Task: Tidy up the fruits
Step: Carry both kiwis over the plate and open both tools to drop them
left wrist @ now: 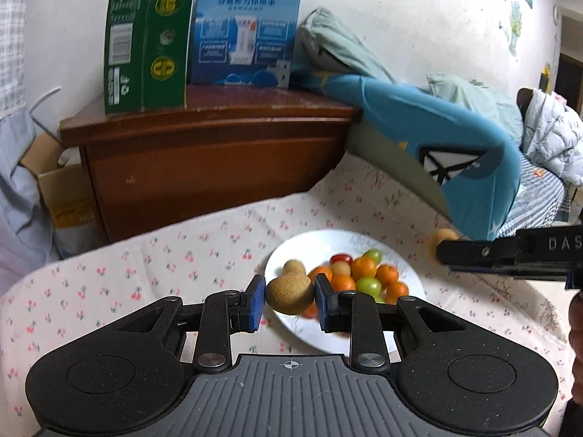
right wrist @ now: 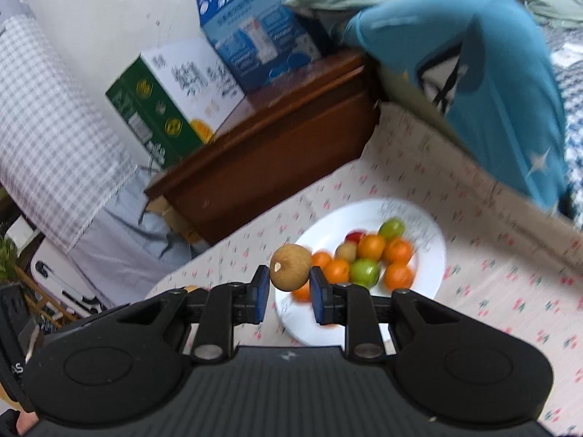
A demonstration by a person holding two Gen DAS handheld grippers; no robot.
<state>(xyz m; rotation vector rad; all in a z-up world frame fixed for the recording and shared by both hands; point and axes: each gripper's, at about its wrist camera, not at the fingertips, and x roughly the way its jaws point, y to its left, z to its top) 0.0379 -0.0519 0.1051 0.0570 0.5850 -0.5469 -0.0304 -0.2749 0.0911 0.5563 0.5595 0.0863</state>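
Left wrist view: the left gripper (left wrist: pixel 289 300) is clamped on a brown longan (left wrist: pixel 289 296), held up over the near rim of the white plate (left wrist: pixel 408 273), which sits on the cherry-print cloth (left wrist: pixel 145 255) over the desk. The plate has a pile of small oranges (left wrist: pixel 364 267), green grapes (left wrist: pixel 370 286), something red (left wrist: pixel 340 258) and another longan (left wrist: pixel 294 267). Off to the right you can see the right gripper (left wrist: pixel 439 251) from the side with its own brown fruit (left wrist: pixel 442 238) at the tip. Right wrist view: same deal, gripper (right wrist: pixel 290 282) pinched shut on a second longan (right wrist: pixel 290 267), hanging over the plate's left edge (right wrist: pixel 437 255), everything a bit blurred. My worry is that both grips look like they're only on the sides of a round, hard-skinned fruit, so any jolt could pop one out, and it'd roll off the cloth toward the wooden cabinet (right wrist: pixel 262 160) gap. Squeezing harder might crack the shell instead.
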